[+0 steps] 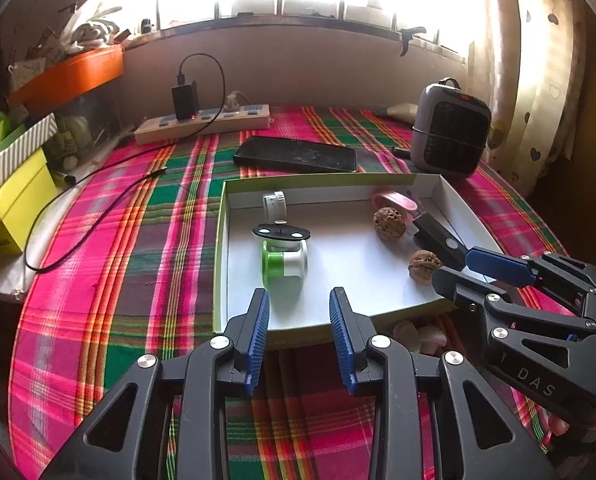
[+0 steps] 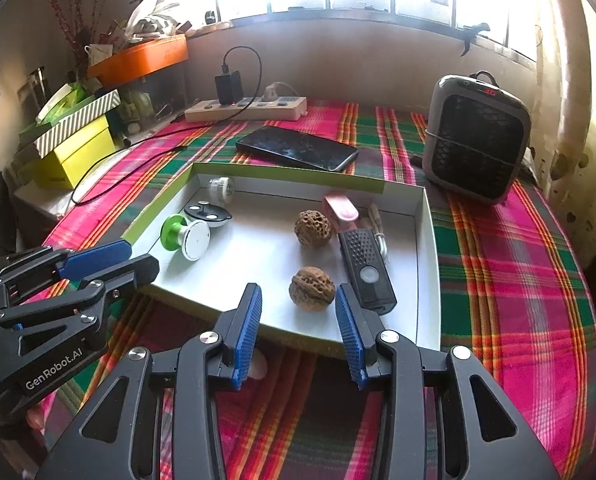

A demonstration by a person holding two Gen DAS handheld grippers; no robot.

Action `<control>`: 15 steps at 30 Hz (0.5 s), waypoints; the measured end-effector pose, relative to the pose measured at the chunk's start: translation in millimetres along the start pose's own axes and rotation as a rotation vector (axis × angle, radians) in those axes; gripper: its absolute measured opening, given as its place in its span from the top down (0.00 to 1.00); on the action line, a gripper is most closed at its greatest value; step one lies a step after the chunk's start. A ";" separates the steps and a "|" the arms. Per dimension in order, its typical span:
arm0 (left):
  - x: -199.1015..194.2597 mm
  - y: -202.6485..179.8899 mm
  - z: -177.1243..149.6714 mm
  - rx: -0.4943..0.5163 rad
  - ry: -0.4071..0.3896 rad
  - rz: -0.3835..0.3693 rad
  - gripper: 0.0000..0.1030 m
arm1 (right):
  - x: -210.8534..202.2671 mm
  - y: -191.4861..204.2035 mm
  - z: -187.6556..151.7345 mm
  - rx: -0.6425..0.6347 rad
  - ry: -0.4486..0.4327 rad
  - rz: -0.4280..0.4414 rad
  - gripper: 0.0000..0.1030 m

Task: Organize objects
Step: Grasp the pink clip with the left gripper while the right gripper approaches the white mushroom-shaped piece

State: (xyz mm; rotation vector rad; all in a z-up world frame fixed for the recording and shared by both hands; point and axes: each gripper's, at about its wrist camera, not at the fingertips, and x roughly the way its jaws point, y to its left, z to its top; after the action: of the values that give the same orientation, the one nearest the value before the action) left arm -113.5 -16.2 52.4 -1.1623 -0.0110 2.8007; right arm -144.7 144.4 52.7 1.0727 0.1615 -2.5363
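Note:
A shallow white box with a green rim (image 1: 220, 240) (image 2: 426, 264) lies on the plaid cloth. In it are a green-and-white spool (image 1: 284, 262) (image 2: 184, 236), a black disc (image 1: 281, 233) (image 2: 208, 212), a small clear jar (image 1: 274, 202) (image 2: 221, 188), two walnuts (image 1: 390, 222) (image 1: 423, 266) (image 2: 313, 227) (image 2: 311, 288), a pink item (image 1: 394, 200) (image 2: 341, 207) and a black remote (image 1: 438, 236) (image 2: 366, 272). My left gripper (image 1: 300, 300) (image 2: 138, 258) is open and empty at the box's near edge, before the spool. My right gripper (image 2: 298, 300) (image 1: 452, 270) is open and empty, its fingers flanking the near walnut without touching it.
A phone (image 1: 296, 155) (image 2: 298, 148), a power strip with charger and cable (image 1: 204, 120) (image 2: 246, 108) and a grey heater (image 1: 450, 128) (image 2: 476, 136) stand behind the box. Yellow and striped boxes (image 1: 14, 196) (image 2: 74, 148) are stacked at the left. Pale small objects (image 1: 418, 336) lie under the box's near edge.

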 end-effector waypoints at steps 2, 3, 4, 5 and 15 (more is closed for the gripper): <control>-1.9 -0.4 -1.1 -0.003 -0.001 0.001 0.71 | -3.4 -0.5 -1.9 0.008 -0.006 0.001 0.61; -3.3 -0.8 -2.1 -0.003 -0.002 -0.002 0.71 | -4.8 -0.6 -2.7 0.009 -0.007 0.001 0.61; -4.4 -1.3 -3.2 -0.004 -0.001 0.000 0.71 | -5.4 -0.4 -2.6 0.010 -0.008 -0.001 0.61; -5.7 -1.8 -4.3 -0.003 -0.002 0.002 0.72 | -7.4 -0.5 -3.8 0.011 -0.011 -0.001 0.61; -15.1 -7.3 -11.4 0.010 -0.012 0.011 0.71 | -19.4 -0.4 -13.8 0.015 -0.023 -0.010 0.61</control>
State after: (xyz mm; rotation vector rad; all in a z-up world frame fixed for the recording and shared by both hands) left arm -94.1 -10.9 55.3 -1.1471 0.0089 2.8139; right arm -123.3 154.0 56.8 1.0502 0.1416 -2.5619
